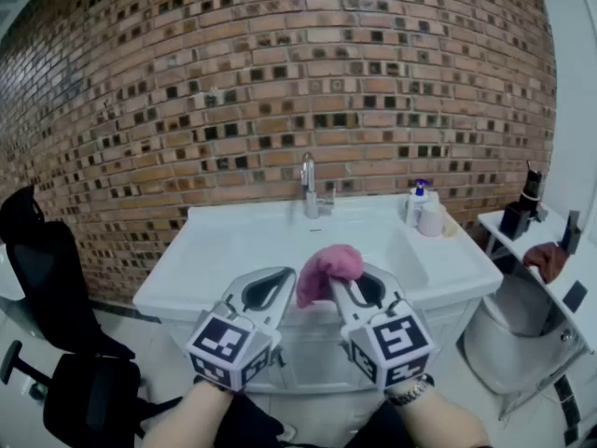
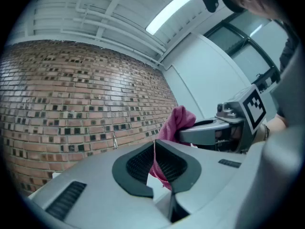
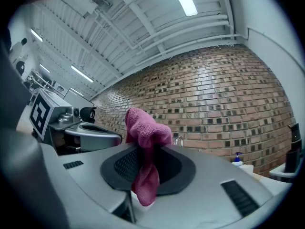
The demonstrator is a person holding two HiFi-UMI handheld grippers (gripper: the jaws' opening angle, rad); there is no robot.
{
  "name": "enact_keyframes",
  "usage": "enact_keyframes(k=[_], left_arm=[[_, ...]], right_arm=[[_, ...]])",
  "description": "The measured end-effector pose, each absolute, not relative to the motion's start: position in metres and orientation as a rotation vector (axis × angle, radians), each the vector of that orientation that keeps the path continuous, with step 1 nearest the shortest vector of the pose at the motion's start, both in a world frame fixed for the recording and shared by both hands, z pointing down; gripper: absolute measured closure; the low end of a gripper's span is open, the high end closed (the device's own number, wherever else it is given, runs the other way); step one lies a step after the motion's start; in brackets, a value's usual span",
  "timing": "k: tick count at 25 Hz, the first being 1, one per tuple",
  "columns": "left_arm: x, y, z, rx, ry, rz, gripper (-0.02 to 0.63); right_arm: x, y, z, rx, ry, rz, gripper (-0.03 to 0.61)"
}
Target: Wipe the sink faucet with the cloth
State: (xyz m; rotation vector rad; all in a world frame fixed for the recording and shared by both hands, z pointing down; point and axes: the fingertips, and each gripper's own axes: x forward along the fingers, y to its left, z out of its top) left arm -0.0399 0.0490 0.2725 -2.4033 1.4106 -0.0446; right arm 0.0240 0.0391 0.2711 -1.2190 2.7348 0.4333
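A pink cloth (image 1: pixel 326 267) bunches up out of my right gripper (image 1: pixel 343 286), whose jaws are shut on it; in the right gripper view the cloth (image 3: pixel 145 142) sticks up and hangs down between the pads. My left gripper (image 1: pixel 280 283) is beside it, shut, with nothing between its jaws (image 2: pixel 155 159); the cloth (image 2: pixel 180 120) shows just past them. Both grippers hover at the front edge of the white sink (image 1: pixel 233 250). The chrome faucet (image 1: pixel 310 189) stands upright at the sink's back, well beyond the grippers, and is small in the left gripper view (image 2: pixel 115 141).
A brick wall (image 1: pixel 280 82) runs behind the sink. A soap pump bottle (image 1: pixel 419 199) and a white container (image 1: pixel 432 220) sit at the sink's back right. A side shelf (image 1: pixel 560 283) with dark items and a brown cloth (image 1: pixel 548 259) stands right; a black chair (image 1: pixel 47 278) left.
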Motion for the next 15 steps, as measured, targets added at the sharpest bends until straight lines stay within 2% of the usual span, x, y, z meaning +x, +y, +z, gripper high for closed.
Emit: enact_keyframes(k=[15], left_arm=[[-0.069, -0.089, 0.251, -2.425, 1.356, -0.043, 0.595]], right_arm=[[-0.009, -0.096, 0.246, -1.279, 2.764, 0.455, 0.509]])
